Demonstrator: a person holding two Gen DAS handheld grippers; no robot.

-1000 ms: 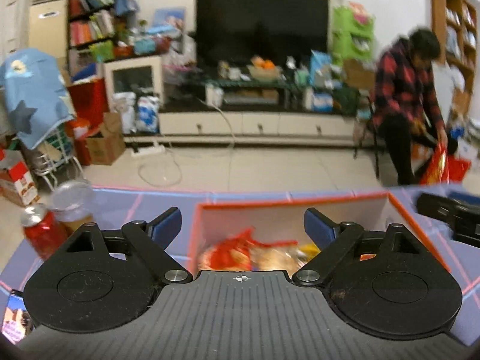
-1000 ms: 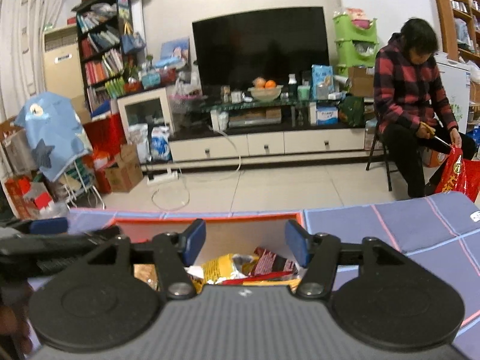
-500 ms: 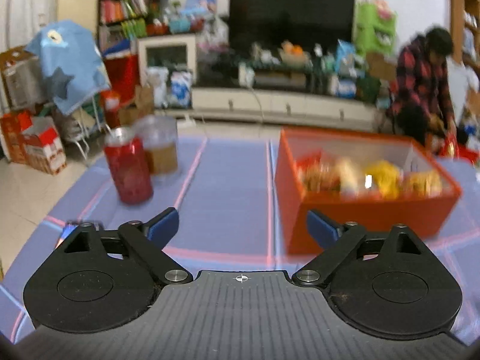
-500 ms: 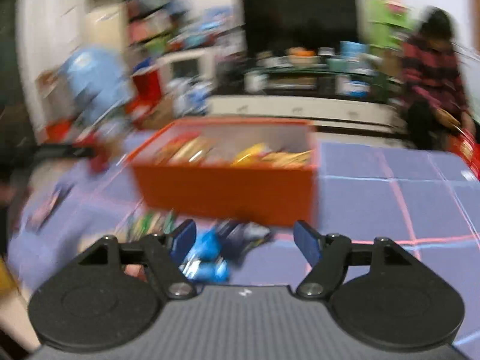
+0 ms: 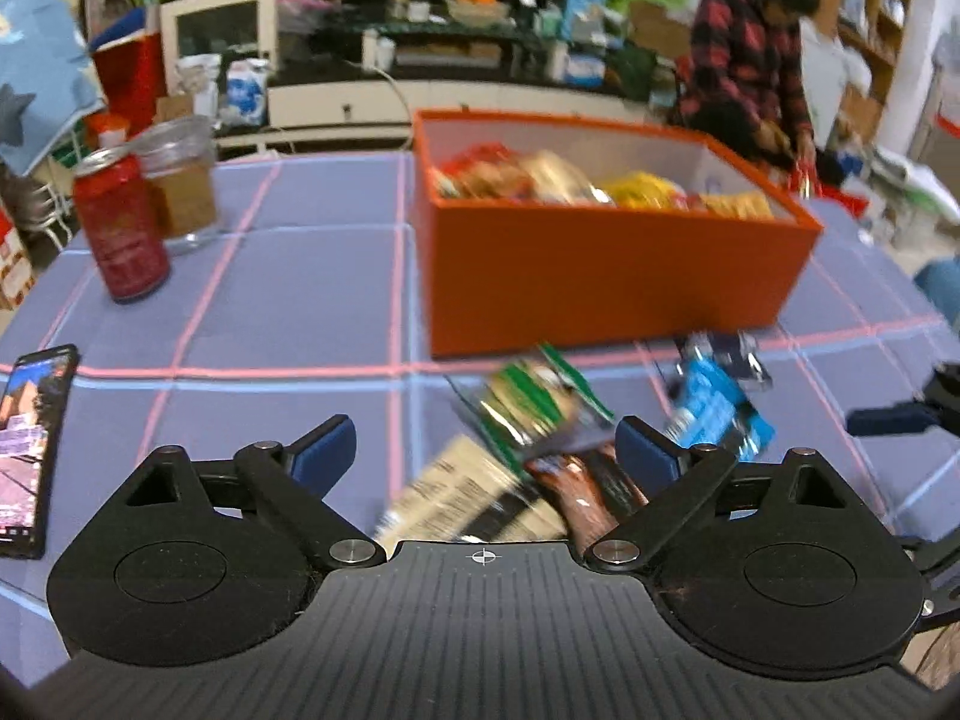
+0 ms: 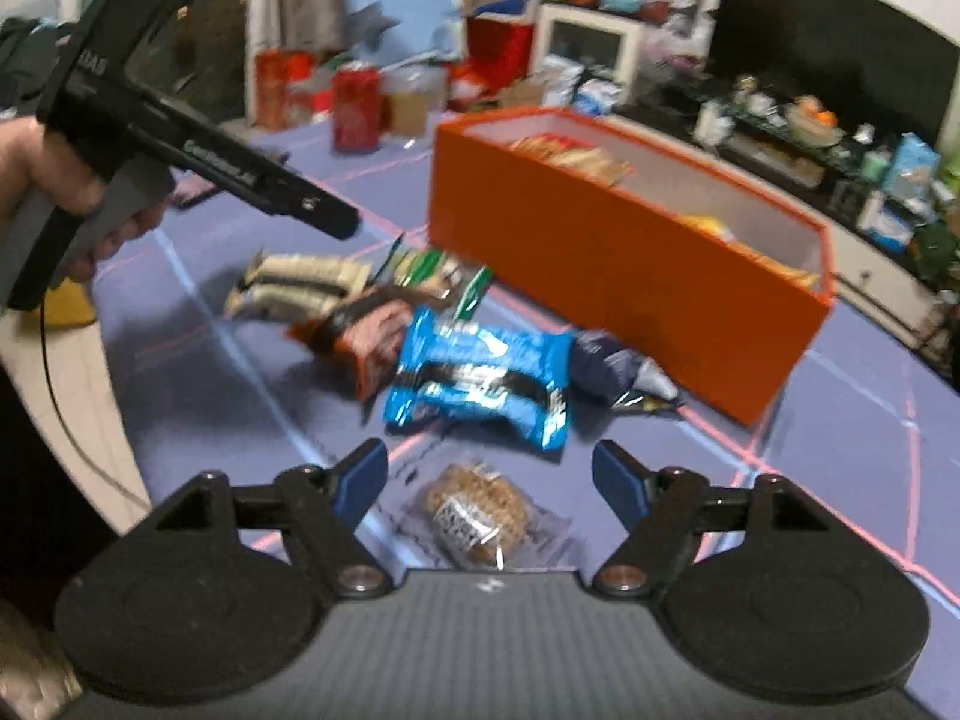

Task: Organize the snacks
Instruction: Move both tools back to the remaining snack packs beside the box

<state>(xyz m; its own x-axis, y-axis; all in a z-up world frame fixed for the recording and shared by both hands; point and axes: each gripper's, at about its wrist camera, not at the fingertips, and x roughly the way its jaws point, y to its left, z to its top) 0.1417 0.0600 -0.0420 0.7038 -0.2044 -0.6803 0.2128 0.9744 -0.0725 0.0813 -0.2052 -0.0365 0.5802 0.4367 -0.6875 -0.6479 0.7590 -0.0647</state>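
no readable print, all motion-blurred. left hand-held gripper (image 5: 483,453) wide open, empty, over cream striped pack (image 5: 462,495) and brown wrapper (image 5: 585,495). glossy blue pack (image 6: 480,375) on worktop (image 6: 840,438) beside orange box (image 6: 630,258). right hand-held gripper (image 6: 489,471) wide open, empty, above clear-wrapped cookie (image 6: 477,510).

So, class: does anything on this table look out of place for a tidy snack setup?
Yes. Several snack packets lie loose and overlapping on the tablecloth beside the orange box, not in it with the others. Both tongs are open and hold nothing.
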